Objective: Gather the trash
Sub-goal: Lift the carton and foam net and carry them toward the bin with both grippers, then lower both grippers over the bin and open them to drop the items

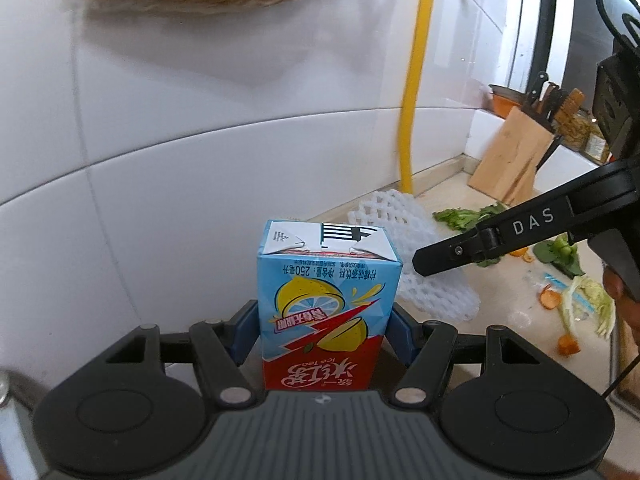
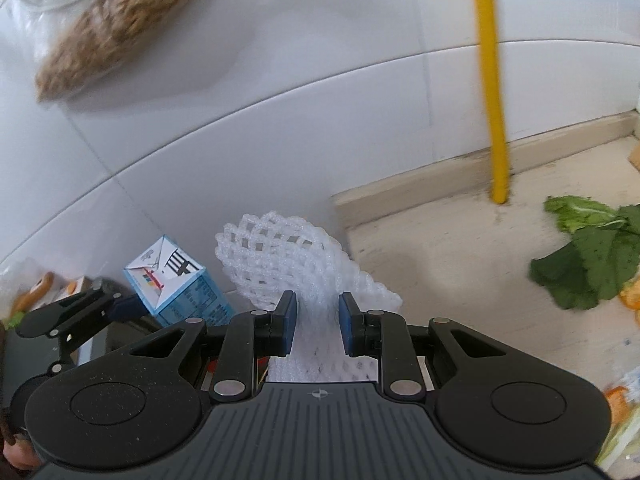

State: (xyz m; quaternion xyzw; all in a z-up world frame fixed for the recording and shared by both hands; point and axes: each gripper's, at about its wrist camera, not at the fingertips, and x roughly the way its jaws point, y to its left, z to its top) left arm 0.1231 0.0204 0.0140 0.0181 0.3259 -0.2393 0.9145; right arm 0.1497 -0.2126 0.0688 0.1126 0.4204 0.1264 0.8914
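My left hand-held gripper (image 1: 324,332) clamps a stiff, light ice tea carton (image 1: 326,304) mid-body, above the tabletop (image 2: 460,256); my right hand-held gripper (image 2: 318,324) pinches a soft, crushable foam fruit net (image 2: 288,256) at its gathered waist.

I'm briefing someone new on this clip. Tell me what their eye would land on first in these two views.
First, the bright blue-and-red iced tea carton, clamped upside down in the left gripper at the middle of the left wrist view. Next, the white foam fruit net pinched in the right gripper. Behind both, a yellow pipe runs down the white tiled wall to the counter, where green leaves lie at right.
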